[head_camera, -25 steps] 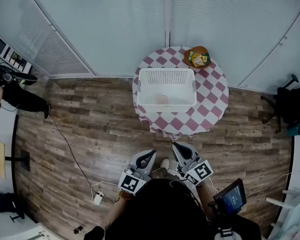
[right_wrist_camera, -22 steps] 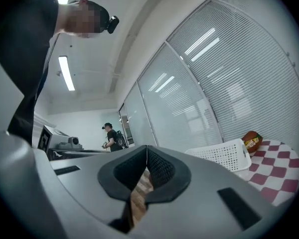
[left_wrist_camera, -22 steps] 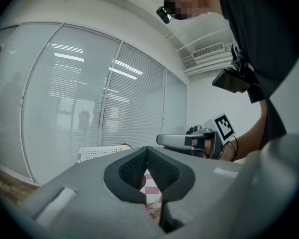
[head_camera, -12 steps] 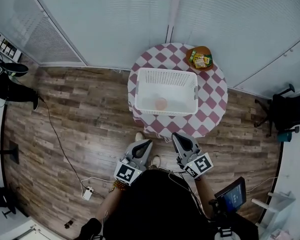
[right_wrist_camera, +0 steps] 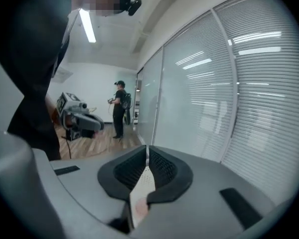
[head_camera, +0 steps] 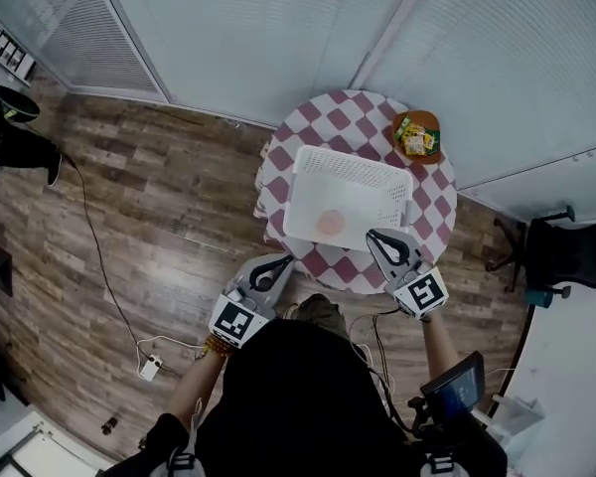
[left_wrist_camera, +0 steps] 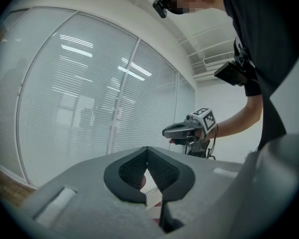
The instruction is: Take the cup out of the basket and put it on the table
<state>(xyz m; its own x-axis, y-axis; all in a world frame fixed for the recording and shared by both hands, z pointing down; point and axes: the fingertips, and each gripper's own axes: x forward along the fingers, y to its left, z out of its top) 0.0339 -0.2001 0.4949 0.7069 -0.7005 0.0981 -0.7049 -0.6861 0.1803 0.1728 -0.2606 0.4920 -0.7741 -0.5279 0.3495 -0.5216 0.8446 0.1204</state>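
From the head view, the white basket (head_camera: 350,163) sits on the round surface (head_camera: 346,113) under its checked cloth, and the pink cup (head_camera: 330,223) lies inside the basket close to its near wall; whether it stands upright cannot be told from above. A dish of snacks (head_camera: 417,135) sits at the far right of the surface, apart from the basket. The left claw (head_camera: 280,263) hangs over the floor just short of the surface's near edge, and the right claw (head_camera: 379,238) is by the basket's near right corner, neither touching anything. In the left gripper view the left claw (left_wrist_camera: 147,152) has its jaws together and empty, with a sliver of check cloth showing below the tips. In the right gripper view the right claw (right_wrist_camera: 147,151) is likewise closed on nothing, with the white basket and a pinkish patch, probably the cup, glimpsed beneath it. The step in hand looks like the reach. To do it well, the nearer right claw should spread its jaws before dipping over the near rim, take one wall of the cup squarely, lift it clear of the rim, then set it on bare cloth away from the dish.
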